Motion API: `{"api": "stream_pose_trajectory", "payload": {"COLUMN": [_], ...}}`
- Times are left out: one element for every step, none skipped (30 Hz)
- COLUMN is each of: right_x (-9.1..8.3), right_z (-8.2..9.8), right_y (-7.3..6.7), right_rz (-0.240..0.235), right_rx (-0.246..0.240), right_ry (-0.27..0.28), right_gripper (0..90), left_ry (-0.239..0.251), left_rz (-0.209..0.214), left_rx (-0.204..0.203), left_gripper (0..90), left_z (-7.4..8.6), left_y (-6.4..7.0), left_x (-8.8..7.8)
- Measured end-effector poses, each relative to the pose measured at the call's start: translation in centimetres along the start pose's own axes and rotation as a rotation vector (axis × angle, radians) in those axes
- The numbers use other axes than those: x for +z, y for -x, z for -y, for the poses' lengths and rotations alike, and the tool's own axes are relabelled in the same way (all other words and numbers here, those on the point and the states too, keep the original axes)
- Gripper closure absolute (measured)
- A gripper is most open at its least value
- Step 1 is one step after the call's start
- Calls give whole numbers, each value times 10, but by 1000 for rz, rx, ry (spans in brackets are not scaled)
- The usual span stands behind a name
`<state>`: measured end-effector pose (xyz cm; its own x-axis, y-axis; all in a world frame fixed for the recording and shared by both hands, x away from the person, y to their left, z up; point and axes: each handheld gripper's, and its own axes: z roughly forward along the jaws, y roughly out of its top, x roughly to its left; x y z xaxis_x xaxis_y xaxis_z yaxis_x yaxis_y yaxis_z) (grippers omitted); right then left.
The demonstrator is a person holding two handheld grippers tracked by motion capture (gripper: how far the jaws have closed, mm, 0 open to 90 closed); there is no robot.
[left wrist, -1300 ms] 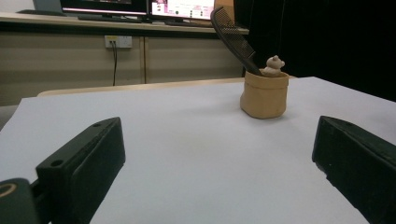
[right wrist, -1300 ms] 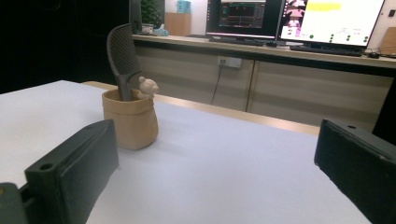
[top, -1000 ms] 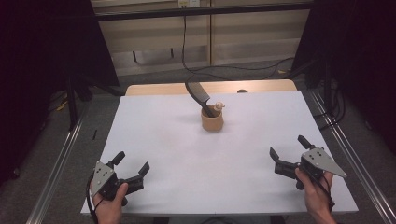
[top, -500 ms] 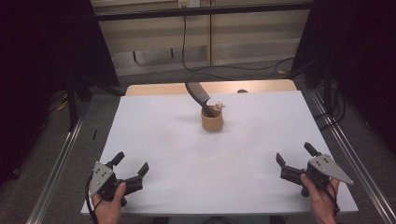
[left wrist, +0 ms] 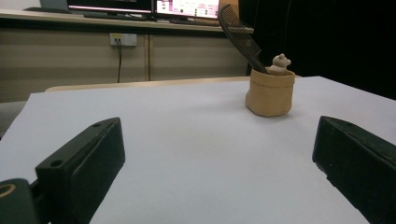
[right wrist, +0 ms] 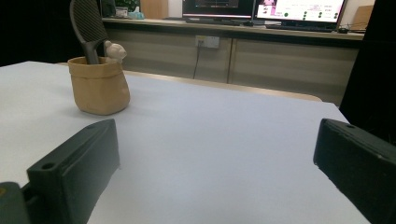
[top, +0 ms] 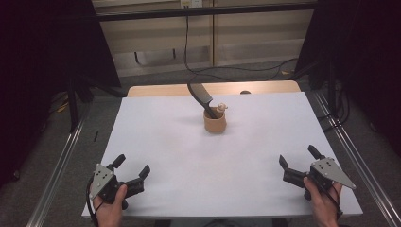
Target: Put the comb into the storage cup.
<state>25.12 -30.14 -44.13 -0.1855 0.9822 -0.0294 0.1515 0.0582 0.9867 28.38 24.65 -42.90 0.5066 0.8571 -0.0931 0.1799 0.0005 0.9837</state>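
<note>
Both grippers, left (top: 131, 175) and right (top: 299, 165), rest at the tabletop's near corners with jaws spread wide and empty. A tan pouch (top: 215, 121) holding a black comb (top: 202, 96) stands near the far edge, centred. Approach the comb handle squarely; avoid tipping the pouch.

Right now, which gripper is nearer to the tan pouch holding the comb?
Left, by a slim margin. The left gripper sits near-left of the tan pouch; the right gripper sits near-right. Both are open, well short of it.
</note>
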Motion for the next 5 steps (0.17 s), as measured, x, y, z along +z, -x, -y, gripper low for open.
{"api": "stream_pose_trajectory", "payload": {"right_x": [0, 1, 2, 2, 3], "right_z": [0, 0, 0, 0, 0], "right_y": [0, 0, -1, -1, -1], "right_rz": [0, -3, -6, -9, -2], "right_rx": [3, 6, 3, 1, 4], "right_ry": [-1, 3, 5, 5, 4], "right_gripper": [0, 0, 0, 0, 1], "left_ry": [3, 1, 2, 2, 1], "left_rz": [-4, -3, -4, -4, -3], "left_rx": [0, 0, -3, -5, -3], "left_gripper": [27, 27, 26, 27, 27], "left_z": [0, 0, 0, 0, 0], "left_y": [-1, -1, -1, -1, -1], "left_x": [0, 0, 0, 0, 0]}}
